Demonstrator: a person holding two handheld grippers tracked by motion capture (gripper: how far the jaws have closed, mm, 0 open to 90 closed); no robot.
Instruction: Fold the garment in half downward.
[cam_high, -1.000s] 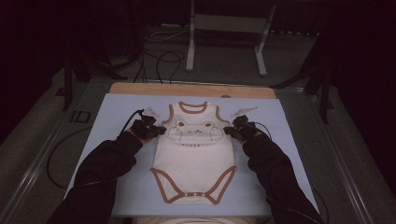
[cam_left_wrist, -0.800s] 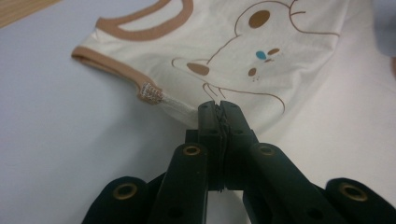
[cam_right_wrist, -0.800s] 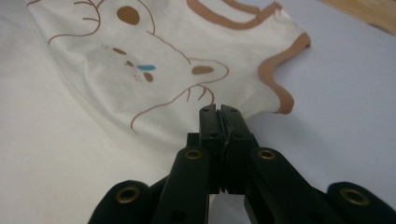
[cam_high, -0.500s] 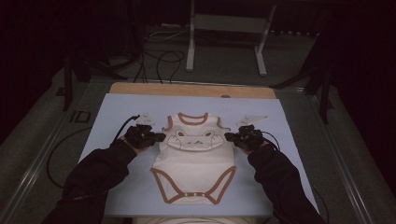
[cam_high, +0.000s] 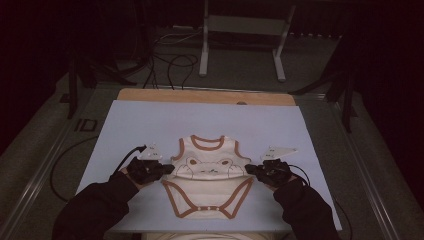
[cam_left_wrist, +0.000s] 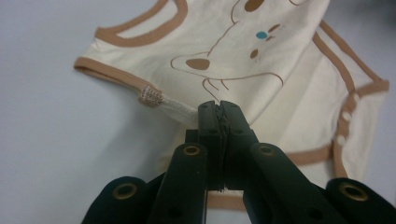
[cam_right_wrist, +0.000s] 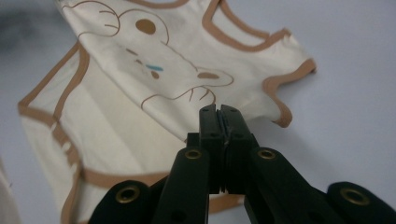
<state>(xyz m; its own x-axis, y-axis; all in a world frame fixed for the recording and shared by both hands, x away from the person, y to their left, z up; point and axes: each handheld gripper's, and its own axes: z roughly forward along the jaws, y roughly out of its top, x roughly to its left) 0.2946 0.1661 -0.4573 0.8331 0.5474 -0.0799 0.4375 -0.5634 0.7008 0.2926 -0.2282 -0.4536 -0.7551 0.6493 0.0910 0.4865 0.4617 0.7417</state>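
Observation:
A cream baby bodysuit (cam_high: 210, 152) with brown trim and a printed animal face lies on the pale blue mat (cam_high: 150, 120). Its upper half is doubled over its lower half. My left gripper (cam_high: 170, 169) is shut on the bodysuit's left side edge. My right gripper (cam_high: 248, 169) is shut on the right side edge. In the left gripper view the closed jaws of the left gripper (cam_left_wrist: 218, 109) pinch the bodysuit (cam_left_wrist: 224, 37) just below the armhole seam. In the right gripper view the right gripper (cam_right_wrist: 218, 112) pinches the bodysuit (cam_right_wrist: 116, 93) below the other armhole.
The mat sits on a wooden board (cam_high: 205, 96) whose far edge shows. Beyond it stand a metal stand (cam_high: 240, 30) and loose cables (cam_high: 170, 60) on the floor. Bare mat lies to the far side and both sides of the bodysuit.
Both grippers have moved toward the near edge of the mat, drawing the bodysuit's upper half with them over its lower half. The snap end has stayed in place.

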